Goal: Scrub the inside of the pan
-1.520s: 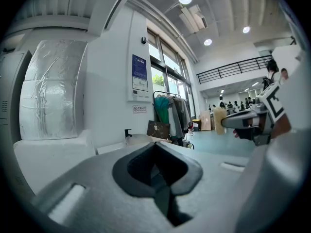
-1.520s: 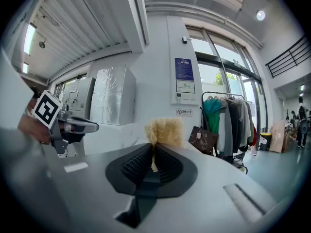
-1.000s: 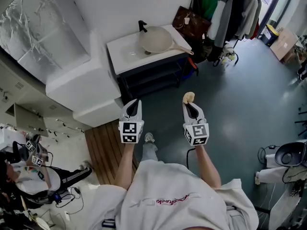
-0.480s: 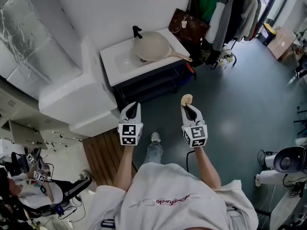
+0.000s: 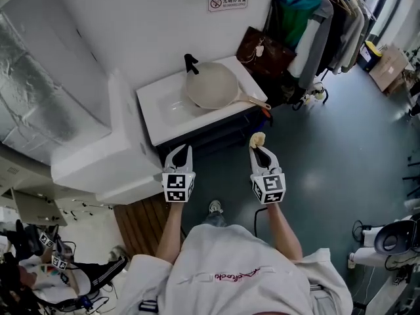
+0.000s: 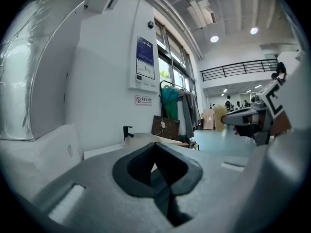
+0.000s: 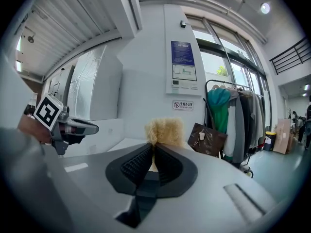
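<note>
A beige pan (image 5: 211, 85) lies on the white sink counter (image 5: 159, 122) by a black faucet (image 5: 191, 62), its handle pointing right. Both grippers hang in the air short of the counter, over the floor. My left gripper (image 5: 180, 151) is shut with nothing between its jaws; in the left gripper view its tips (image 6: 155, 144) meet in front of the faucet (image 6: 127, 131). My right gripper (image 5: 257, 148) is shut on a tan fluffy scrubber (image 5: 257, 138), which sticks out past the jaws (image 7: 164, 130).
A brown bag (image 5: 264, 46) and a rack of hanging clothes (image 5: 321, 18) stand right of the counter. A large white unit (image 5: 98, 143) flanks it on the left, with a wooden mat (image 5: 141, 209) below. A sign (image 5: 228, 2) hangs on the wall.
Both grippers have travelled forward toward the counter, side by side; the pan and sink now sit closer to them in the head view. Neither grip has changed.
</note>
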`<action>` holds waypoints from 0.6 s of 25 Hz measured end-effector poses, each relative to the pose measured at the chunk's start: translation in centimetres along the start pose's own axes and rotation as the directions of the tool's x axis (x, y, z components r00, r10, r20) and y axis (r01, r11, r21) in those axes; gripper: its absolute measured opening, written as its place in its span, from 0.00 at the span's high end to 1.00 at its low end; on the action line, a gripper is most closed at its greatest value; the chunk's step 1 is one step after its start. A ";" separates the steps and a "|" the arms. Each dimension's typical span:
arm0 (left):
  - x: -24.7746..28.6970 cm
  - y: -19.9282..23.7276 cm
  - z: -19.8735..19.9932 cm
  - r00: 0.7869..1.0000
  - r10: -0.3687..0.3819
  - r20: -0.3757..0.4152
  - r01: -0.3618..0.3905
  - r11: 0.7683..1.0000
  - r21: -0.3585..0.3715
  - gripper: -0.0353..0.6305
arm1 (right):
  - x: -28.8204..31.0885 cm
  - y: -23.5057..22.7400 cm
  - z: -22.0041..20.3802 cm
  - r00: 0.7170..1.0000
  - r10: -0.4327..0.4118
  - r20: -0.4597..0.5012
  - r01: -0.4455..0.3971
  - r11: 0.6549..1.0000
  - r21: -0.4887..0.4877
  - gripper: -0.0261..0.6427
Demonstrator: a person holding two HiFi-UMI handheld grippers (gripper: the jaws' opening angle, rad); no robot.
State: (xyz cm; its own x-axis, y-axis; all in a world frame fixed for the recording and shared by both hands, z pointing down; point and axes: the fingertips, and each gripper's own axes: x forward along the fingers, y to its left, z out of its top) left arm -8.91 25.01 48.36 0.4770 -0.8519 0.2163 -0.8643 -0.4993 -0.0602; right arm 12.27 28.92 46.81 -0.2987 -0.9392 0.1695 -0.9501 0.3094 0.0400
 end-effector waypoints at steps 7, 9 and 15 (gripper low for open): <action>6.2 3.5 1.3 1.000 -0.001 0.002 0.001 1.000 -0.002 0.95 | 7.2 -1.7 1.3 1.000 0.015 0.001 -0.015 1.000 -0.010 0.93; 7.8 4.3 1.7 1.000 -0.003 0.007 0.003 1.000 -0.004 0.95 | 8.9 -2.3 1.6 1.000 0.014 0.002 -0.014 1.000 -0.013 0.93; 12.0 6.5 2.4 1.000 -0.010 0.013 0.011 1.000 -0.006 0.95 | 13.1 -3.7 2.2 1.000 0.004 0.000 -0.005 1.000 -0.020 0.93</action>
State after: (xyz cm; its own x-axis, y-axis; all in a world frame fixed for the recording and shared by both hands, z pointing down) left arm -8.43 11.14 48.27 0.4880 -0.8485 0.2046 -0.8603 -0.5072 -0.0517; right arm 11.65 15.15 46.70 -0.3029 -0.9377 0.1700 -0.9467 0.3166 0.0592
